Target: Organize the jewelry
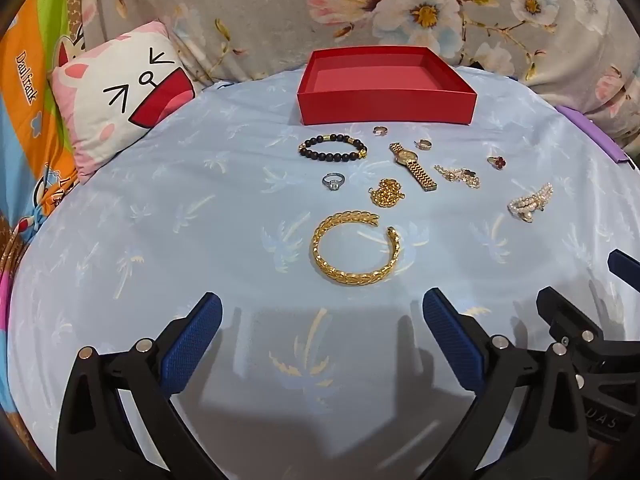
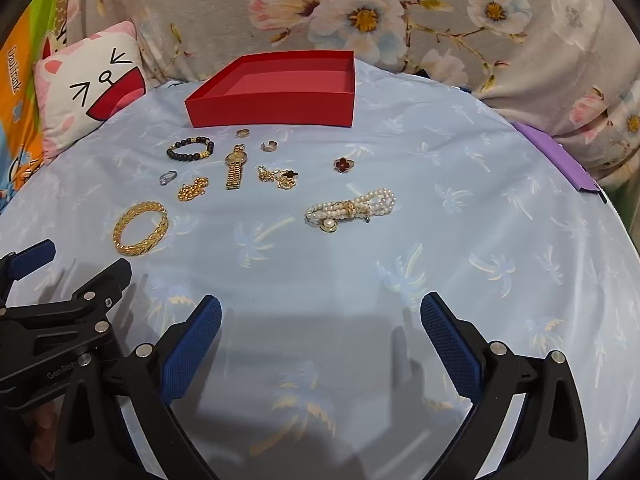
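An empty red box (image 1: 386, 109) (image 2: 276, 110) stands at the far side of the blue cloth. In front of it lie a gold bangle (image 1: 355, 254) (image 2: 141, 228), a black bead bracelet (image 1: 333, 148) (image 2: 190, 149), a gold watch (image 1: 413, 165) (image 2: 235, 166), a gold chain (image 1: 386, 193) (image 2: 193, 188), a silver ring (image 1: 333, 181) (image 2: 168, 177), a pearl bracelet (image 1: 530, 203) (image 2: 352, 208), a red clover ring (image 1: 497, 162) (image 2: 343, 165) and several small pieces. My left gripper (image 1: 322, 322) is open, just short of the bangle. My right gripper (image 2: 320, 320) is open, nearer than the pearls.
A cartoon-face pillow (image 1: 120, 96) (image 2: 86, 96) lies at the left. A floral grey blanket (image 1: 440, 12) rises behind the box. A purple edge (image 2: 560, 160) runs along the right of the cloth. The other gripper shows at each view's side.
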`<state>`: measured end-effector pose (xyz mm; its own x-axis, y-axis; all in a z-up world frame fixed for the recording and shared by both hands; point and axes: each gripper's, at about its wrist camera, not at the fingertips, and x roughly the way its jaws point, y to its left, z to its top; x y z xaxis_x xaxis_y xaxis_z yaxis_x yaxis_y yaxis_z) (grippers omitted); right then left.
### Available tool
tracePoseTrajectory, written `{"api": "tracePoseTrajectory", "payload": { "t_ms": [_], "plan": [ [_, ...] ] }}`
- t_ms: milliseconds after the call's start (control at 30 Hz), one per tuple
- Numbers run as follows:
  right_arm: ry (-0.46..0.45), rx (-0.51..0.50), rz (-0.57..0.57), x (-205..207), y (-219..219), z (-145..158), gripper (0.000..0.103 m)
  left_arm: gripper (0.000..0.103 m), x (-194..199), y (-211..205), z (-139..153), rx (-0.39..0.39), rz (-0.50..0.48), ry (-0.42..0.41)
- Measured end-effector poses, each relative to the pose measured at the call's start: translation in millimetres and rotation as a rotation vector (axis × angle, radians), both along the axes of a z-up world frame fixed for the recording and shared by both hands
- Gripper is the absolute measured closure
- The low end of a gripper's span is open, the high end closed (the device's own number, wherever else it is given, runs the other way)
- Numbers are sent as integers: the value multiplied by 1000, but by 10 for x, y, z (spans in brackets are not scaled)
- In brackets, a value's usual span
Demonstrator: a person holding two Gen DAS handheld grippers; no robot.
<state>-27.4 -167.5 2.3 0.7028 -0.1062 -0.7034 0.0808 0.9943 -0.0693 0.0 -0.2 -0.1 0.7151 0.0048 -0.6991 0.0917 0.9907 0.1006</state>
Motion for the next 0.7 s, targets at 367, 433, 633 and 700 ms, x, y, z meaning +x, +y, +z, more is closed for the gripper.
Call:
{"api": "tracePoseTrajectory", "payload": {
  "t_ms": [367, 433, 633, 700],
  "plan": [
    [3, 6, 3, -1, 1, 7, 5, 5, -1, 0, 1, 3, 0, -3],
    [2, 6, 3, -4, 1, 6, 5, 5, 2, 2, 0, 2, 0, -4],
    [-1, 4, 2, -11, 6, 12, 5, 5, 5, 3, -1, 3, 0, -3],
    [-1, 4, 2, -12, 5, 12, 5, 5, 13, 8, -4, 3, 0, -3]
  ]
}}
